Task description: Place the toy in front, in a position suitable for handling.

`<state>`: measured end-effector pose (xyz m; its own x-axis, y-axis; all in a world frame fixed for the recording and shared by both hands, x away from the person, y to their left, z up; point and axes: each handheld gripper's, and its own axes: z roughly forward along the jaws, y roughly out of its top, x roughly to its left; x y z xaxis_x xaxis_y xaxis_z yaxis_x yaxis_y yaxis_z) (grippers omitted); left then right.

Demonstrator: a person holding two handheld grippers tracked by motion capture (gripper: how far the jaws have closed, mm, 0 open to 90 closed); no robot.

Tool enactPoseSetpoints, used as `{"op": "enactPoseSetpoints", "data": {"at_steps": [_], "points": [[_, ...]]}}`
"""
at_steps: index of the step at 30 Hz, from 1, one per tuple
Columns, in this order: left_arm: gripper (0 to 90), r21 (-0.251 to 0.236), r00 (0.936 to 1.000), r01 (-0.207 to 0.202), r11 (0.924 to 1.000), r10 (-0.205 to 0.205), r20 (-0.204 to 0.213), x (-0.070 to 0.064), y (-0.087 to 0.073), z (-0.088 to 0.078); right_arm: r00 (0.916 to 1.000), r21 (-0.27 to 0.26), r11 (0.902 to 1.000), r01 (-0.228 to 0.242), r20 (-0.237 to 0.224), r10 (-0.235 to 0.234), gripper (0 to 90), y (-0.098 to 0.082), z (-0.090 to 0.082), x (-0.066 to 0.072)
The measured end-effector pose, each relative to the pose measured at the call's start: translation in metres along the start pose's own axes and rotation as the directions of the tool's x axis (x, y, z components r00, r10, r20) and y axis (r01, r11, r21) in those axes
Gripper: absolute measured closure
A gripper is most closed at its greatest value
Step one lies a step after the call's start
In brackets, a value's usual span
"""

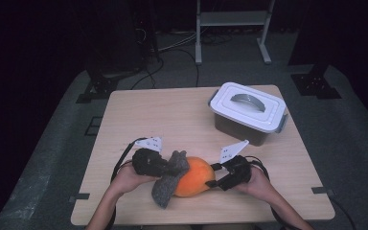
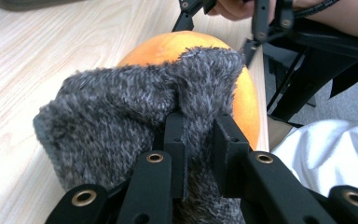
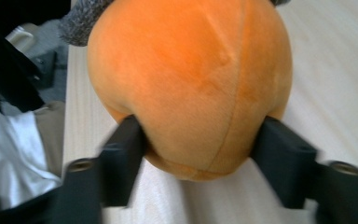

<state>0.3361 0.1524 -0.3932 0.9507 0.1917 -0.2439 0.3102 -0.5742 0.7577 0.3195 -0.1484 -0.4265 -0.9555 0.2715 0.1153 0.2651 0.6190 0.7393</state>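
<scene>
Your left tongs [image 1: 165, 165] are pinching a fold of the fuzzy grey sock [image 1: 168, 184], jaws squeezed hard into the knit, as the left gripper view shows with the pile bulging up between the two black pads [image 2: 175, 133]. That sock is draped over the left end of the orange plush ball [image 1: 194, 176], which sits on the bench [image 1: 172, 110] near its front edge, right between your two hands.

Your right tongs [image 1: 214, 175] come in from the opposite side. In the right gripper view the jaws straddle the ball's near end, one pad [image 3: 126, 140] against each flank, spread partway and bearing on the plush [image 3: 191, 88], so it looks gripped rather than merely bracketed.

Here's the line that matters: sock, ball and both tongs run along one axis, left to right across the bench, roughly parallel to its front edge. The sock lies towards your left from the ball. So any peeling of the sock is a left-hand pull away along that axis, I'd judge, while your right holds the ball steady.

The grey lidded bin [image 1: 248, 112] stands well apart at the far right.
</scene>
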Motion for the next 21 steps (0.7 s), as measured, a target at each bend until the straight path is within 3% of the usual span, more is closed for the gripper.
{"op": "enactPoseSetpoints", "data": {"at_steps": [4,5,7,9,10,12,14,17,18,19,21], "points": [[77.5,-0.009,0.9992,-0.039,0.9992,0.039,-0.001,-0.008,0.013,-0.004,0.9960,-0.027,0.9969,0.074,0.053,-0.072,49.2,0.009,-0.008,0.003],[77.5,-0.033,0.9980,-0.060,0.9976,0.061,0.017,-0.012,0.023,-0.005,0.9897,-0.042,0.9917,0.122,0.081,-0.118,49.8,0.015,-0.013,0.007],[77.5,-0.034,0.9973,-0.070,0.9970,0.071,0.017,-0.016,0.028,-0.003,0.9850,-0.037,0.9882,0.149,0.094,-0.145,49.7,0.018,-0.015,0.010],[77.5,0.002,0.9950,-0.100,0.9950,0.100,-0.004,-0.019,0.036,0.002,0.9807,-0.028,0.9847,0.172,0.099,-0.169,49.7,0.022,-0.015,0.014],[77.5,0.039,0.9945,-0.101,0.9941,0.102,-0.025,-0.019,0.037,0.007,0.9803,-0.015,0.9854,0.170,0.105,-0.167,49.6,0.020,-0.013,0.014],[77.6,0.039,0.9955,-0.091,0.9951,0.092,-0.022,-0.017,0.034,0.008,0.9808,-0.010,0.9858,0.168,0.103,-0.166,49.5,0.017,-0.013,0.012],[77.9,0.029,0.9983,-0.054,0.9981,0.054,-0.023,-0.010,0.024,0.006,0.9871,-0.018,0.9908,0.134,0.090,-0.132,44.9,0.011,-0.015,0.006],[77.9,0.000,0.9999,-0.011,0.9999,0.011,0.010,-0.004,0.011,0.003,0.9986,-0.038,0.9982,0.048,0.024,-0.047,34.3,0.005,-0.013,0.002],[77.9,0.000,0.9999,-0.011,0.9999,0.011,0.010,-0.004,0.011,0.003,0.9986,-0.038,0.9982,0.048,0.024,-0.047,34.3,0.005,-0.013,0.002],[78.0,-0.016,0.9997,-0.002,0.9999,0.002,0.023,-0.002,0.005,0.002,0.9999,-0.030,0.9996,0.004,-0.011,-0.004,30.1,0.003,-0.011,-0.002],[78.0,-0.015,0.9997,-0.002,0.9999,0.003,0.025,-0.001,0.004,0.001,0.9999,-0.025,0.9996,-0.008,-0.013,0.008,27.8,0.002,-0.009,-0.003]]}}
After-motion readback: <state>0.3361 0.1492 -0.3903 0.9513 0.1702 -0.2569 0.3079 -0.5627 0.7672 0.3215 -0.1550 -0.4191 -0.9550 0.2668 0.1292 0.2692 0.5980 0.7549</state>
